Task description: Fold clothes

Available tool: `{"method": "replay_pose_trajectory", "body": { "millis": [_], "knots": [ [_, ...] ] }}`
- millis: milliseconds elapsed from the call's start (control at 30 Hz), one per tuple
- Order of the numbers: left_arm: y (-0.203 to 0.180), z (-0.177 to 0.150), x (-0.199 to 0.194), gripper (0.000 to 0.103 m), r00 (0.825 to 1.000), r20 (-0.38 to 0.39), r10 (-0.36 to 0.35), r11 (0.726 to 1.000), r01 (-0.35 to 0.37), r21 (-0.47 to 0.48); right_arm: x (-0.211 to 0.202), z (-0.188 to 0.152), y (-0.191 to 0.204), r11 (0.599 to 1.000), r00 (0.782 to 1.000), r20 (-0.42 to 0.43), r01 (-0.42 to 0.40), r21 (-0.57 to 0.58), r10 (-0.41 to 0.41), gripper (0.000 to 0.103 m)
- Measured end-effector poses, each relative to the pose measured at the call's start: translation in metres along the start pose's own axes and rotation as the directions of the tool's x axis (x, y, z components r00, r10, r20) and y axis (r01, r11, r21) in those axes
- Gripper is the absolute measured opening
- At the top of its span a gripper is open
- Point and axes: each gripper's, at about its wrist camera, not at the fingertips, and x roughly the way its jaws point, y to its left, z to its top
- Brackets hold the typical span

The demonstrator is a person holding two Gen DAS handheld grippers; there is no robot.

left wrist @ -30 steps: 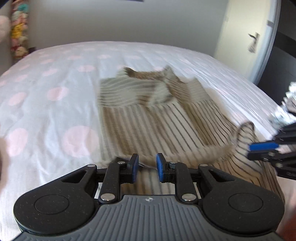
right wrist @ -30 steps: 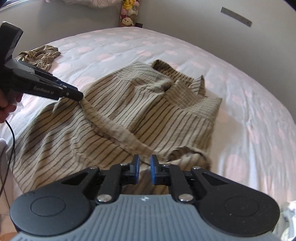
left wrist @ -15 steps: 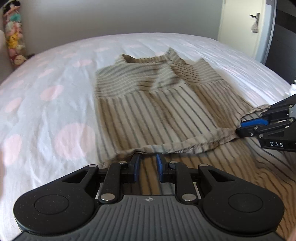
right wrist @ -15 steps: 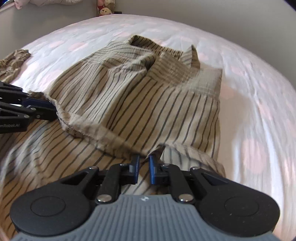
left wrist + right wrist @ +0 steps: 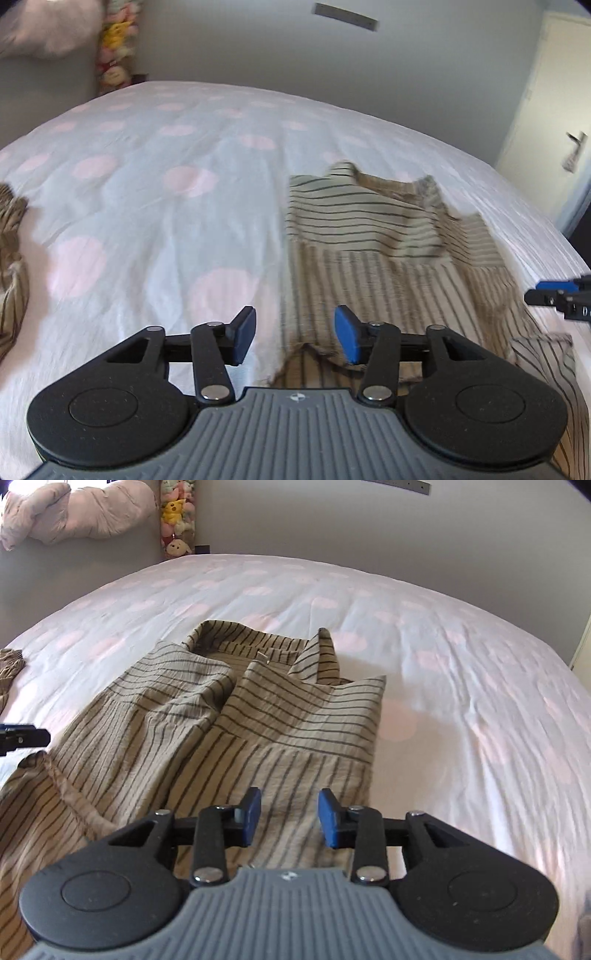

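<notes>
A tan shirt with dark stripes (image 5: 388,258) (image 5: 266,731) lies on the bed, its lower part folded up over the body and the collar at the far end. My left gripper (image 5: 293,334) hovers over the shirt's left edge. Its jaws are opening, with nothing pinched between the blue pads. My right gripper (image 5: 289,821) hangs above the shirt's right side; its jaws are opening too, and the cloth lies loose beneath them. The tip of the right gripper (image 5: 554,293) shows at the right edge of the left wrist view, and the left gripper's tip (image 5: 22,736) at the left edge of the right wrist view.
The bed (image 5: 461,672) carries a white cover with pale pink dots. A second striped garment (image 5: 11,266) (image 5: 9,664) lies crumpled at the left. A pink bundle (image 5: 74,509) and plush toys (image 5: 177,513) sit by the far wall. A door (image 5: 554,122) stands at the right.
Both grippers let go of the shirt's hem and their jaws spread apart. The folded-up cloth now rests on the shirt. The left gripper swung left; the right gripper drew to the shirt's right side.
</notes>
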Motion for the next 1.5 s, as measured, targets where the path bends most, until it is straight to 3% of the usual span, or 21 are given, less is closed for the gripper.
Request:
{"method": "replay_pose_trajectory", "body": {
  "millis": [200, 333, 400, 467, 500, 533, 633, 700, 767, 867, 1000, 1100, 1233, 1333, 1400, 1467, 1500],
  "knots": [
    [-0.02, -0.007, 0.005, 0.053, 0.997, -0.073, -0.011, 0.99, 0.022, 0.142, -0.026, -0.024, -0.016, 1.0, 1.0, -0.023, 0.008, 0.002, -0.008, 0.04],
    [-0.023, -0.015, 0.015, 0.052, 0.996, -0.086, 0.001, 0.986, 0.013, 0.169, -0.027, -0.041, -0.026, 0.992, 1.0, -0.012, -0.018, 0.128, 0.02, 0.041],
    [-0.022, -0.017, 0.016, 0.048, 0.996, -0.083, -0.009, 0.986, 0.023, 0.165, -0.024, -0.047, -0.024, 0.984, 0.999, 0.006, -0.039, 0.175, 0.038, 0.04],
    [-0.02, -0.017, 0.016, 0.032, 0.996, -0.081, -0.04, 0.988, 0.052, 0.145, -0.024, -0.054, -0.019, 0.978, 0.997, 0.041, -0.071, 0.195, 0.064, 0.04],
    [-0.02, -0.017, 0.015, 0.031, 0.996, -0.076, -0.048, 0.988, 0.058, 0.143, -0.026, -0.057, -0.016, 0.977, 0.996, 0.057, -0.084, 0.195, 0.074, 0.04],
    [-0.02, -0.017, 0.014, 0.031, 0.996, -0.071, -0.052, 0.988, 0.062, 0.143, -0.028, -0.061, -0.014, 0.977, 0.994, 0.072, -0.097, 0.192, 0.085, 0.042],
    [-0.024, -0.019, 0.018, 0.031, 0.994, -0.089, -0.058, 0.985, 0.072, 0.157, -0.033, -0.068, -0.005, 0.983, 0.991, 0.098, -0.109, 0.148, 0.095, 0.059],
    [-0.026, -0.02, 0.02, 0.031, 0.993, -0.099, -0.063, 0.982, 0.079, 0.17, -0.029, -0.07, -0.001, 0.989, 0.993, 0.085, -0.087, 0.121, 0.077, 0.05],
    [-0.029, -0.021, 0.02, 0.011, 0.993, -0.1, -0.07, 0.978, 0.088, 0.187, -0.023, -0.071, 0.0, 0.99, 0.995, 0.067, -0.078, 0.114, 0.071, 0.003],
    [-0.033, -0.021, 0.014, 0.001, 0.995, -0.07, -0.073, 0.973, 0.086, 0.214, -0.025, -0.073, -0.003, 0.991, 0.991, 0.111, -0.08, 0.108, 0.068, 0.003],
    [-0.034, -0.017, -0.004, 0.0, 0.998, 0.044, -0.047, 0.976, 0.037, 0.216, -0.039, -0.073, -0.008, 0.992, 0.976, 0.219, -0.043, 0.122, 0.016, 0.003],
    [-0.032, -0.019, 0.0, 0.0, 1.0, 0.029, -0.008, 0.977, 0.002, 0.214, -0.041, -0.072, -0.012, 0.99, 0.967, 0.254, -0.039, 0.132, 0.004, 0.003],
    [-0.031, -0.025, 0.01, 0.002, 0.999, -0.008, 0.041, 0.97, -0.038, 0.239, -0.018, -0.071, -0.004, 0.995, 0.98, 0.196, -0.037, 0.09, 0.019, 0.004],
    [-0.031, -0.025, 0.012, 0.011, 0.997, 0.011, 0.08, 0.967, -0.08, 0.241, -0.006, -0.073, -0.003, 0.997, 0.986, 0.163, 0.013, 0.077, -0.025, 0.009],
    [-0.027, -0.024, 0.012, 0.016, 0.994, 0.028, 0.109, 0.968, -0.113, 0.223, -0.001, -0.075, -0.011, 0.991, 0.985, 0.149, 0.068, 0.118, -0.085, 0.015],
    [-0.021, -0.023, 0.013, 0.027, 0.99, 0.037, 0.14, 0.972, -0.144, 0.187, -0.003, -0.078, -0.026, 0.976, 0.983, 0.147, 0.079, 0.204, -0.11, 0.022],
    [-0.017, -0.022, 0.012, 0.027, 0.988, 0.04, 0.149, 0.974, -0.153, 0.166, -0.005, -0.08, -0.033, 0.966, 0.982, 0.148, 0.082, 0.244, -0.121, 0.022]
  ]
}}
